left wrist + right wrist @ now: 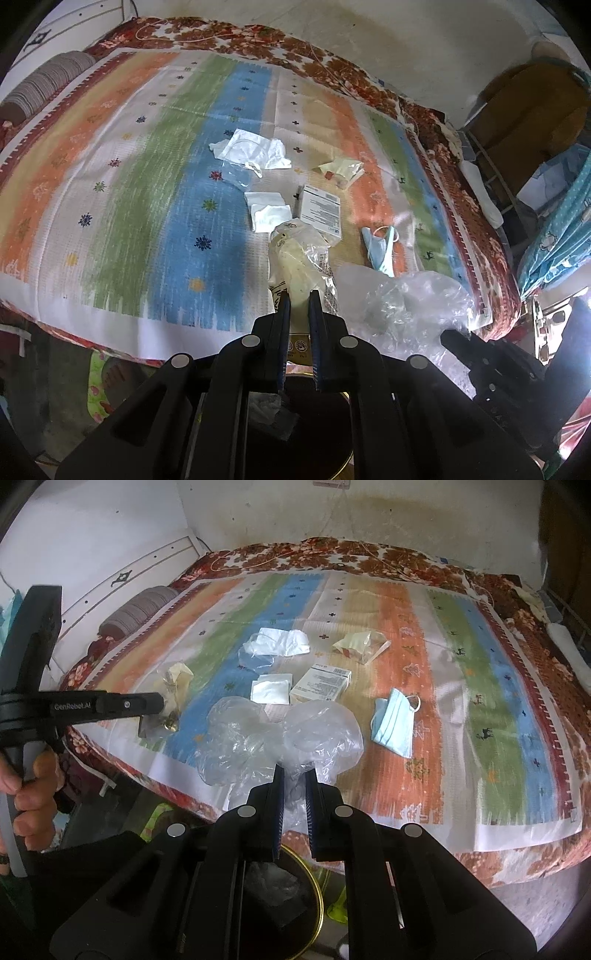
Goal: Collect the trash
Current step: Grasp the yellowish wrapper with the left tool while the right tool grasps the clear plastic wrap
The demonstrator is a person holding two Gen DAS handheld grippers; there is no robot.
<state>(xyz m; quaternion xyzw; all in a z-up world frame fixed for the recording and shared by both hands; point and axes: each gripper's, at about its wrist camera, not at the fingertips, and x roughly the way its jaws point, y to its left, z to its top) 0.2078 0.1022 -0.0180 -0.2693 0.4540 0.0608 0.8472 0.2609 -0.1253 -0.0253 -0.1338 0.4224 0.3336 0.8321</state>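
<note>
Clear plastic bag [280, 734] is clamped in my right gripper [294, 775] above the bed's near edge; my left gripper [300, 299] pinches a cream wrapper [295, 258]. Mask [393, 722], carton [321, 685] lie on the striped cover [461, 709].

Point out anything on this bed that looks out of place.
Litter is strewn over the striped bedspread: crumpled white paper, a small carton, a folded tissue, a yellowish wrapper and a used blue face mask. None of it belongs on a bed. Nothing looks spilled or broken.
</note>
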